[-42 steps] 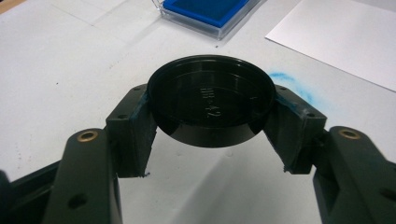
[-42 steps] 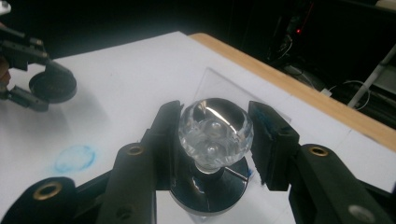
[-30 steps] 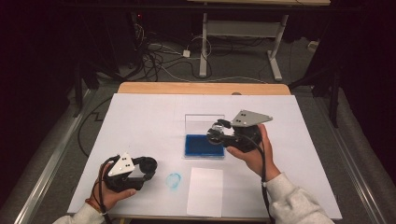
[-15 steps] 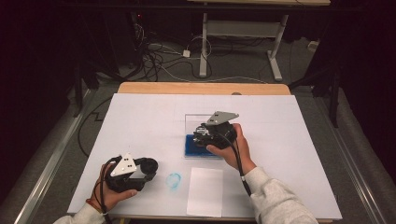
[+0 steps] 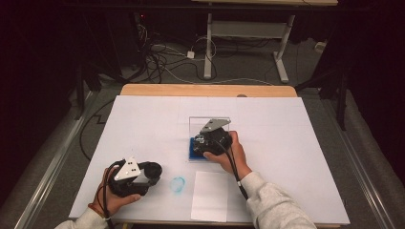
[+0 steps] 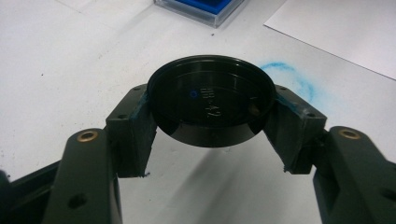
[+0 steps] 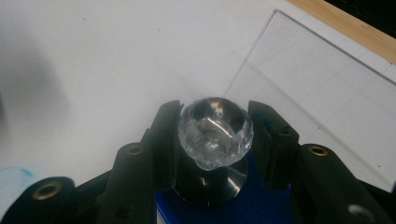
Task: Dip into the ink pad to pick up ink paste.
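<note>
My left gripper (image 5: 152, 171) rests at the front left of the white table cover, shut on a black round cap (image 6: 210, 100) that spans its jaws (image 5: 154, 168). My right gripper (image 5: 204, 143) is shut on a stamp with a clear faceted knob (image 7: 215, 133) and a black base (image 7: 210, 186). The base is down at the blue ink pad (image 7: 266, 205), which lies in a clear case (image 5: 193, 153) at mid table. Whether the base presses into the pad, I cannot tell. The case's clear lid (image 7: 317, 93) stands open behind it.
A blue ink smudge (image 5: 177, 185) marks the cover between the hands, also close beyond the cap (image 6: 299, 79). A white paper sheet (image 5: 210, 195) lies at the front edge. The wooden table edge (image 5: 205, 90) runs along the far side, with cables on the floor beyond.
My right hand has come left and down with the stamp, from beside the open lid to over the blue pad. The left hand and its cap have stayed put.
</note>
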Available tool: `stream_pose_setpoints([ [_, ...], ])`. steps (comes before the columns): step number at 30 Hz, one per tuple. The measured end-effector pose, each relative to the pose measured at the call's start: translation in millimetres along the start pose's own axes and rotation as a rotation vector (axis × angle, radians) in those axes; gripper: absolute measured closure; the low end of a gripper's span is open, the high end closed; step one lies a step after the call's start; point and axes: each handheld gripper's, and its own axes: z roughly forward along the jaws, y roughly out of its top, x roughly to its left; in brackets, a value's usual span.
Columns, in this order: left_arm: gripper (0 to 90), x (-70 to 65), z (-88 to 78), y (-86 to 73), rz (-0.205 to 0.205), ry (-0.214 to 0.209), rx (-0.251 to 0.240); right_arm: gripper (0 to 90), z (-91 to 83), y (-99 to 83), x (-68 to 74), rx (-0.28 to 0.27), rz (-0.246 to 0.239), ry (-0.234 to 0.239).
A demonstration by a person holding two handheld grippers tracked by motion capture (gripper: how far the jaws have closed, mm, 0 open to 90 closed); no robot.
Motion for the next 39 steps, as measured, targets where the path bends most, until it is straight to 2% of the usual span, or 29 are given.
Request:
stream_pose_setpoints([
  [8,37.1,0.1,1.7,0.1,0.004,0.005,0.013,56.8,-0.1,-3.7,-0.8,0.005,0.033,0.002],
  [12,37.1,-2.0,2.5,1.4,0.012,0.005,0.016,56.8,0.7,-1.9,1.7,0.020,0.025,-0.020],
  [16,37.1,-2.2,2.6,1.7,0.014,0.006,0.013,56.7,-0.9,-5.8,8.6,0.004,0.009,-0.054],
  [22,37.1,-3.4,1.2,2.1,0.018,0.007,0.009,56.8,-2.2,-8.2,6.4,-0.005,0.022,-0.047],
  [24,37.1,-2.8,1.0,1.8,0.017,0.008,0.009,56.8,-1.1,-7.8,8.3,-0.009,0.006,-0.058],
  [28,37.1,-2.9,1.7,1.9,0.017,0.005,0.011,56.9,0.2,-4.9,4.4,0.006,0.012,-0.041],
  [32,37.1,-3.3,2.2,2.4,0.018,0.003,0.011,56.8,-0.2,-5.0,10.2,0.009,0.001,-0.065],
  [35,37.1,-6.3,1.8,4.2,0.030,0.004,0.006,56.8,-3.4,-4.6,11.6,0.027,-0.022,-0.068],
  [39,37.1,-9.3,3.2,6.1,0.048,0.001,0.013,56.9,-2.6,-5.1,6.7,0.025,-0.010,-0.054],
])
